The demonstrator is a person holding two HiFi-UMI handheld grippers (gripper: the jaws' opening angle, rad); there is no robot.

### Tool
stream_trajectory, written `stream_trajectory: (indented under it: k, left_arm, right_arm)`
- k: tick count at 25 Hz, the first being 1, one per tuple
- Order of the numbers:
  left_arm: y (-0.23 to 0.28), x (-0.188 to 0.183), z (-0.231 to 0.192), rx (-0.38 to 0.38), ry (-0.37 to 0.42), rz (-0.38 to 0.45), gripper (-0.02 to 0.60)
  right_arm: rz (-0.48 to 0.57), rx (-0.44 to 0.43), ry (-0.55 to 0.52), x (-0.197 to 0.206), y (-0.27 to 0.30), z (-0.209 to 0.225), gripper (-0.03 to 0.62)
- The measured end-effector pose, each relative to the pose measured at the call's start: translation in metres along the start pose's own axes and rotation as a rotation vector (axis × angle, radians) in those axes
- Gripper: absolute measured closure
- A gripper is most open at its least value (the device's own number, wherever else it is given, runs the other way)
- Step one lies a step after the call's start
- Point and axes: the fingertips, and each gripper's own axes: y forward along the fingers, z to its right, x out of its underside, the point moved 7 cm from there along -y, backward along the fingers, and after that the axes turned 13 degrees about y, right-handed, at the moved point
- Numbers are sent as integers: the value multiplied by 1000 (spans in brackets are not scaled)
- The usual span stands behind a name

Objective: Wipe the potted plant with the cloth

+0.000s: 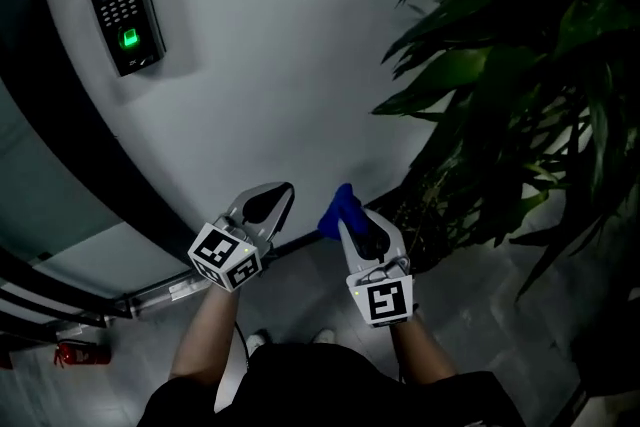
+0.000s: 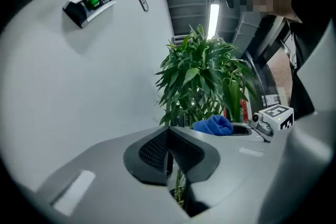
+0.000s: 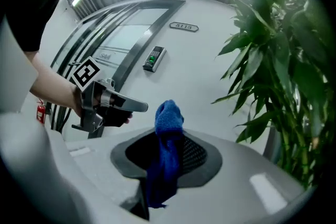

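Blue cloth (image 3: 168, 119) is pinched in the right gripper (image 1: 350, 225). The jaws are squeezed on its middle. A round bunch sticks up past the tips and a long tail hangs down below. The cloth looks soft, light and floppy, so it should bend around a leaf easily. The bunch at the top is likely the best part to wipe with, since it pokes out in front.

The left gripper (image 2: 169, 150) is beside it, a little apart. Its jaws are pressed together with nothing between them.

The potted plant (image 1: 510, 95) stands to the right of the right gripper and a bit ahead of it. It is near, but the cloth does not touch any leaf yet. The leaves (image 3: 286, 65) are long, thin and green, and they hang out on slim stems. They will probably bend and swing when pushed, and a hard rub could tear one. A gentle stroke along a leaf, from the stem end to the tip, seems safest. The low leaves are closest to the cloth, so they look like a good place to begin. The pot itself is too dark to make out.

Behind both grippers is a pale curved wall (image 1: 280, 65) with a small keypad box (image 1: 125, 10) that shows a green light. Below is a grey floor (image 1: 480, 315).
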Motion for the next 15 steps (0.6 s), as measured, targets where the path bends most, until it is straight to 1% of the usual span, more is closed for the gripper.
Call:
stream_trajectory:
  k: [5,9,12,15]
  left_arm:
    - [64,12,16,239,-27,25,575]
    - [113,2,28,418,-29,66,575]
    - [144,-8,43,531,-19,97,575]
    - [169,-14,61,623,-16,117,575]
  right_arm:
    - [-23,210,0,5,-25,19,490]
    - [-39,381,10,-1,-47,25,490]
    - [-51,507,4,-7,-68,26,490]
    - [-54,640,-13,-13,-93,30,490]
